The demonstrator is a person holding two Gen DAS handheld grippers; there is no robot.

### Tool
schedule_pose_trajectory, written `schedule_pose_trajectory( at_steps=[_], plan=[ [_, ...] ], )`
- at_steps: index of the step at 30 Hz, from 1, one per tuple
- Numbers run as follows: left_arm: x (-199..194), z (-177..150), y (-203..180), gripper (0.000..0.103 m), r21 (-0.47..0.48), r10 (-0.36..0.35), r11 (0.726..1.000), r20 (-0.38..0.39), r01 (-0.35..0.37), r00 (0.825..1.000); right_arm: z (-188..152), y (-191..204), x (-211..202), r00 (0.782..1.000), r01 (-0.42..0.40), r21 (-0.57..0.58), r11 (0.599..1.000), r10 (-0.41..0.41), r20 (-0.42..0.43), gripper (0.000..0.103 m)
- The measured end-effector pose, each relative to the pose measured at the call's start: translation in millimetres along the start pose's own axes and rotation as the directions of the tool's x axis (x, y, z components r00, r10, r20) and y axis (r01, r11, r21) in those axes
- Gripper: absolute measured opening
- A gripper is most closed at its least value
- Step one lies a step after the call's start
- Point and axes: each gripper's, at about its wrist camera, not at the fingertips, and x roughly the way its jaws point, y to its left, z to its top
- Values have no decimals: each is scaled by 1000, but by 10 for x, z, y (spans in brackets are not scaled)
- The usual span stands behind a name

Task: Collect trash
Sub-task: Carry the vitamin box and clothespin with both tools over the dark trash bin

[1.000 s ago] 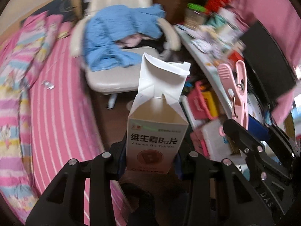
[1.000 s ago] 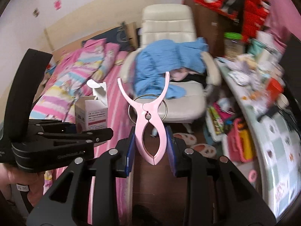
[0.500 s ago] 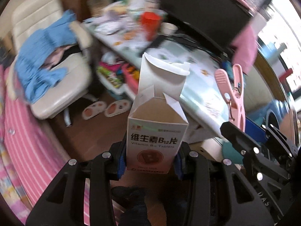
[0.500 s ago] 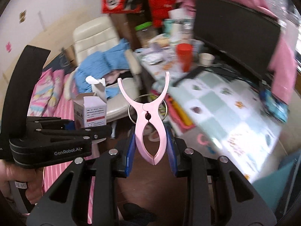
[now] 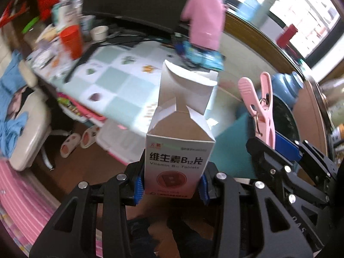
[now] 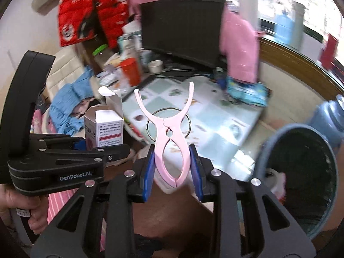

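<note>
Carrying stage, by the look of it: left gripper (image 5: 171,188) clamped on the lower sides of an opened vitamin B12 tablet box (image 5: 179,150), right gripper (image 6: 173,168) pinched on a pink plastic clothes peg (image 6: 171,142), both loads held over the floor beside the desk (image 5: 111,86). Next, probably, bringing each over the mouth of the round blue trash bin (image 6: 301,178) at lower right and letting go, box first or peg first. Thin white card with the top flaps standing up and a red printed disc on the front; smooth hard peg with splayed ridged handles and a wire ring at the pivot; dark bin interior.
</note>
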Motion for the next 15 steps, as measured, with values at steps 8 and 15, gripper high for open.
schedule_pose_trajectory(
  at_steps=[8,15],
  plan=[
    [292,93,-897,39,97,-56,994,-36,59,998,-245,-849,-263,997,73,99,992,-73,-2,31],
    [496,95,-1451,39,162,-90,982,-70,100,994,-455,-1367,-395,993,118,177,977,-115,-25,31]
  ],
)
